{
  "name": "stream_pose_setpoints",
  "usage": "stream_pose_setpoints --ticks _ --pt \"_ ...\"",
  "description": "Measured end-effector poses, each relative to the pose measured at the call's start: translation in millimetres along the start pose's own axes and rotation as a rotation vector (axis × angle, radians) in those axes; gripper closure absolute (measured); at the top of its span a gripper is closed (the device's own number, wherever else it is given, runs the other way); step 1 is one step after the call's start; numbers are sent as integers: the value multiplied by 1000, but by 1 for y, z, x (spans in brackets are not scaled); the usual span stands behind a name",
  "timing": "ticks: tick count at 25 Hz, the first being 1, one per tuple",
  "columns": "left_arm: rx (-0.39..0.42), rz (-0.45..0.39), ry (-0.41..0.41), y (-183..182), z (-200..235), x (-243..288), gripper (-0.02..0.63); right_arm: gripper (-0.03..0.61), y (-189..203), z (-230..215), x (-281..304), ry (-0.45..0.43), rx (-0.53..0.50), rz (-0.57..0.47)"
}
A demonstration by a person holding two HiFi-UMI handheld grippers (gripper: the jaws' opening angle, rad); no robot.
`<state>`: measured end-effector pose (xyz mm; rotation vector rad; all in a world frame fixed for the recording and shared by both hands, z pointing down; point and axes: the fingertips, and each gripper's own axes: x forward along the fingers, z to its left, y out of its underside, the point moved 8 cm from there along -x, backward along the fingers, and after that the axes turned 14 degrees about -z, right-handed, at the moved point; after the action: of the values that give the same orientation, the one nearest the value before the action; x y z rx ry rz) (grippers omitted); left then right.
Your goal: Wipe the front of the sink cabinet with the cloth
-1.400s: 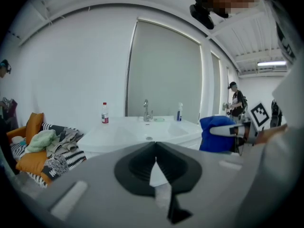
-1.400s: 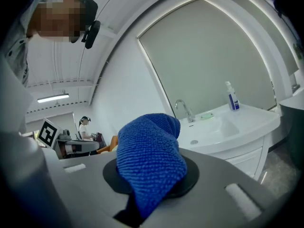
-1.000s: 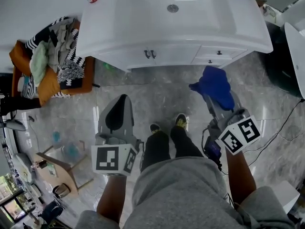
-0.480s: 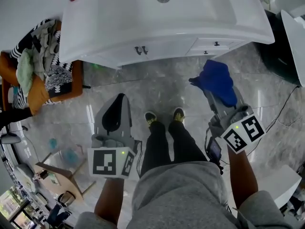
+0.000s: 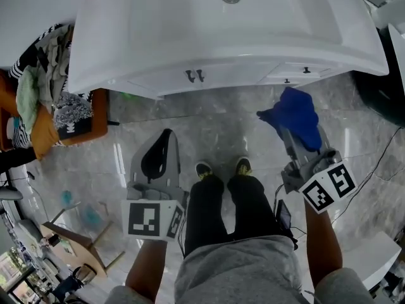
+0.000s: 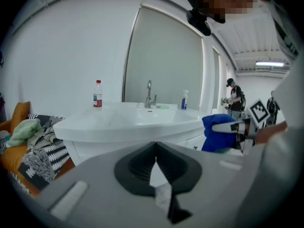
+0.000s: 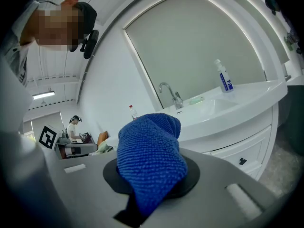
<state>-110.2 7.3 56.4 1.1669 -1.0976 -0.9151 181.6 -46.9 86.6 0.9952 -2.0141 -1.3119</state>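
Note:
The white sink cabinet point(image 5: 228, 75) stands ahead of me, its front with two dark door handles point(image 5: 195, 76) and small drawer knobs point(image 5: 306, 70). A blue cloth point(image 5: 292, 116) is bunched in my right gripper point(image 5: 292, 132), which is shut on it and held a little short of the cabinet's right drawers; the right gripper view shows the cloth point(image 7: 151, 160) covering the jaws. My left gripper point(image 5: 159, 152) hangs lower left, shut with nothing in it, away from the cabinet point(image 6: 128, 132).
A faucet point(image 6: 149, 95), a red-capped bottle point(image 6: 97, 95) and a blue-labelled spray bottle point(image 7: 223, 77) stand on the basin top. An orange seat piled with clothes point(image 5: 44, 106) sits at the left. My feet point(image 5: 223, 168) stand on the grey marble floor. A person stands far off point(image 6: 234, 95).
My view and both grippers have drawn closer to the cabinet. The right gripper with the blue cloth has moved slightly forward toward the drawers. The left gripper keeps its place.

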Motion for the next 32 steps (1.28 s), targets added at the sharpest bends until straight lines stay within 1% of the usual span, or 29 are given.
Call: stream_pose_setpoints --ticks 3,6,10,15,17,20,23,27,29,32 --pt "-13 10 -3 35 7 16 604 525 26 -16 9 23 -26 -13" --pt "-21 21 -6 70 17 31 604 525 57 -34 25 63 -25 -23" --pt "-21 10 -42 117 32 51 604 525 91 -60 44 93 -60 -34" --pt "-48 -48 -103 182 65 78 604 525 140 -97 71 127 -156 -72" --pt "-32 -84 -109 213 77 95 604 525 160 -114 83 140 -199 -98" --pt "15 -119 -118 262 93 107 604 523 192 -133 89 175 -273 -149" --pt "31 -179 -127 300 106 120 604 523 216 -151 95 197 -303 -232" --pt "47 -240 -145 331 116 121 604 522 236 -164 93 218 -303 -326" --pt "55 -255 -154 336 123 119 604 522 236 -166 90 227 -312 -353" --pt "33 -250 -167 334 132 110 604 522 228 -161 89 248 -324 -367"
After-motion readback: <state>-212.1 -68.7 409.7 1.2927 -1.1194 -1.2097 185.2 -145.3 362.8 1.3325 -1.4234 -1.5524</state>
